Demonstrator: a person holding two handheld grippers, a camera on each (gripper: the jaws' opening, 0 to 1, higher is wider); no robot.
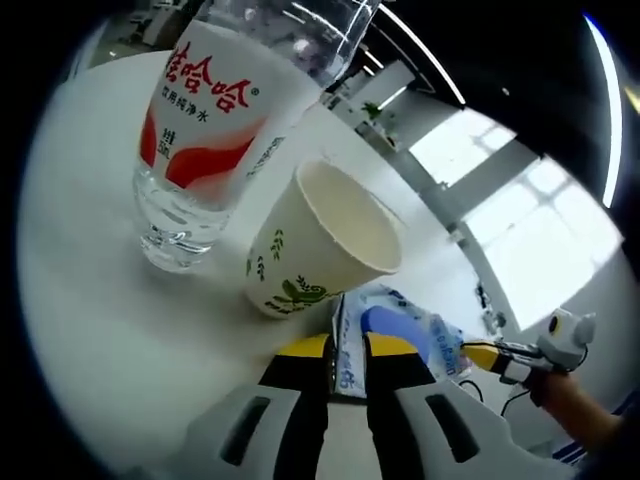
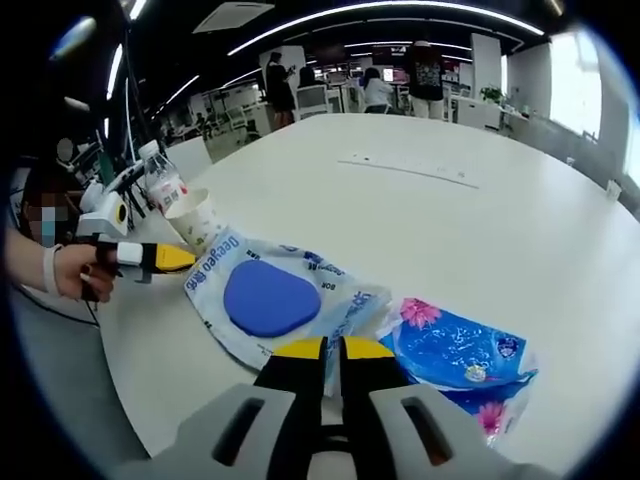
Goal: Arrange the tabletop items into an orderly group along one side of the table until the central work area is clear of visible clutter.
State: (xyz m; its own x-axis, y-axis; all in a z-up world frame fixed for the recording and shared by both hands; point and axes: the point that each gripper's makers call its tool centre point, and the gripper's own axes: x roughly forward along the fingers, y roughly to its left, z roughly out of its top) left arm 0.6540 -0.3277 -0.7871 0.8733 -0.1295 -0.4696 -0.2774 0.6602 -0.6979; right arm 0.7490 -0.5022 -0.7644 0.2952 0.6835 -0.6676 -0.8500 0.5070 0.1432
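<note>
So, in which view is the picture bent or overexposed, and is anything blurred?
Left gripper view: the windows are blown out to white; the water bottle and paper cup lean and bulge from the fisheye. Right gripper view: the table edge curves, the far office is soft, while the blue packet stays fairly sharp.
</note>
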